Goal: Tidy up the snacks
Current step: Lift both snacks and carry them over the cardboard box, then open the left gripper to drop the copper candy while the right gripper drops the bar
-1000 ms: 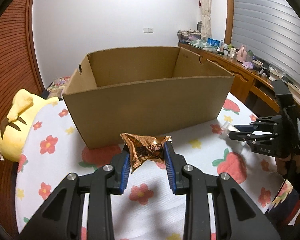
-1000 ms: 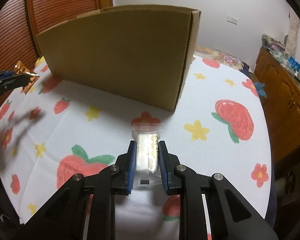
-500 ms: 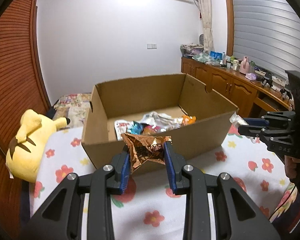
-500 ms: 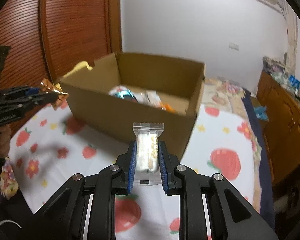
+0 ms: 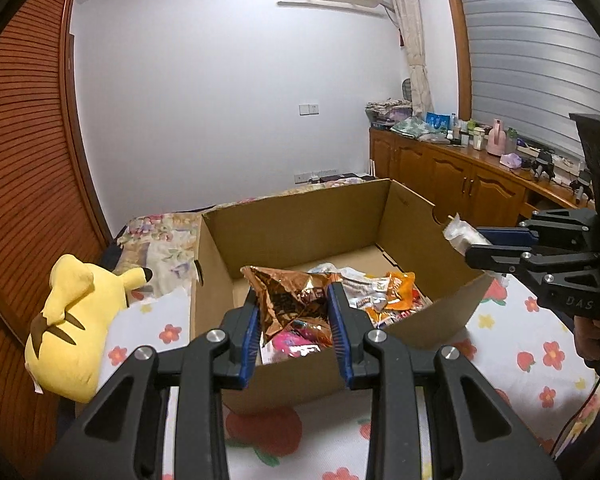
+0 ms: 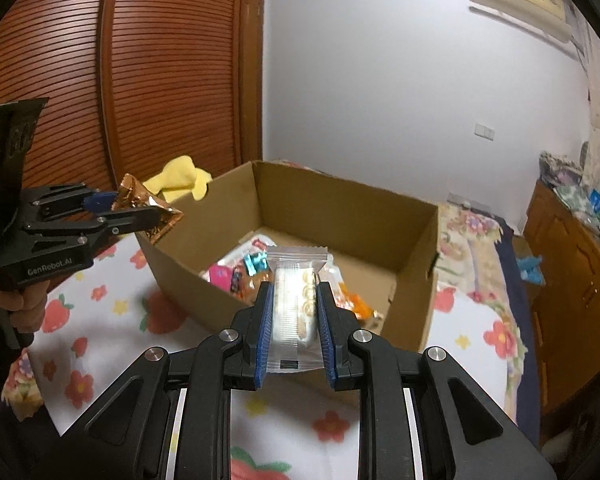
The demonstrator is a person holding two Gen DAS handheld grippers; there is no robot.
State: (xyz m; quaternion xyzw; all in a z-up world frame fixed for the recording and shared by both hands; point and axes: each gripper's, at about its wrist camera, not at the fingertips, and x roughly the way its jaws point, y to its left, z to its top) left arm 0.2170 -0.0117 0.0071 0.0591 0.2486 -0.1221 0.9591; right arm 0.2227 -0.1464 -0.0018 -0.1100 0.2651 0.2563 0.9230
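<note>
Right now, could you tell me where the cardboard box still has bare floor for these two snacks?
The cardboard box has bare floor along its far wall and right end. The snack pile crowds the near-left part.

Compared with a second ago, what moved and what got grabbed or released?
Both tongs rose from tabletop level to above the cardboard box, so its inside now shows. The left tongs carried the copper foil packet over the near rim; the right tongs lifted the clear wafer packet off the cloth toward the box. Nothing released; box unmoved.
</note>
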